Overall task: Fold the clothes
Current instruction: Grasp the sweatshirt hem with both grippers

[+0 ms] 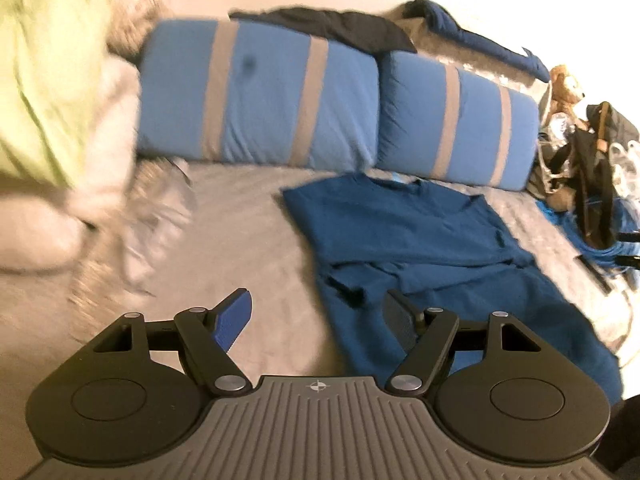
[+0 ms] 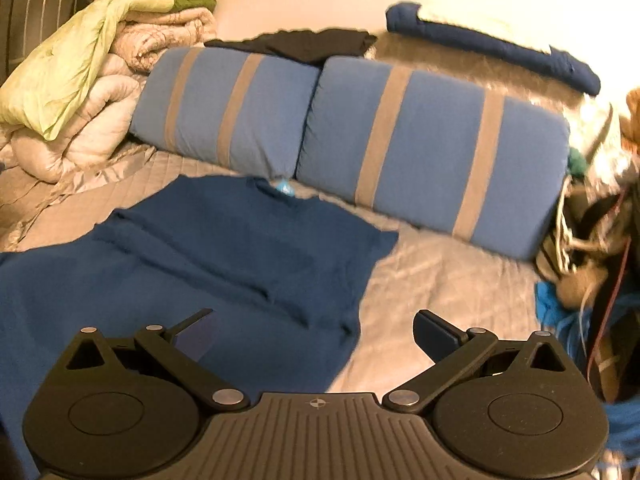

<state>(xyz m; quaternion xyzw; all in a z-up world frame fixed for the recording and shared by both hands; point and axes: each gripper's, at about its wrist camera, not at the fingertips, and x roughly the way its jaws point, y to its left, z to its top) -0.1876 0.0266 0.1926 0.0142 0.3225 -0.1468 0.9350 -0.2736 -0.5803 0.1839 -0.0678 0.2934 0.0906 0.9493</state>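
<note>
Already, we had the blue shirt [image 1: 408, 236] lying flat on the grey bed cover [image 1: 240, 240], its collar toward the 2 striped blue pillows [image 2: 344, 132] at the far side. We saw both sleeves folded in over the body, so the shirt made a long, narrow shape; its near end ran down under our tongs. We held the left tongs [image 1: 316, 320] above the shirt's left edge with the jaws apart and nothing between them. The right tongs [image 2: 316, 332] hung over its right edge, jaws spread wide and empty too. We judged the sideways folds done and the lengthwise fold, near hem up toward the collar, not yet made. Far left sat a heap of pale quilts [image 2: 80, 92], and a clutter of bags [image 1: 592, 168] lay at the right.
</note>
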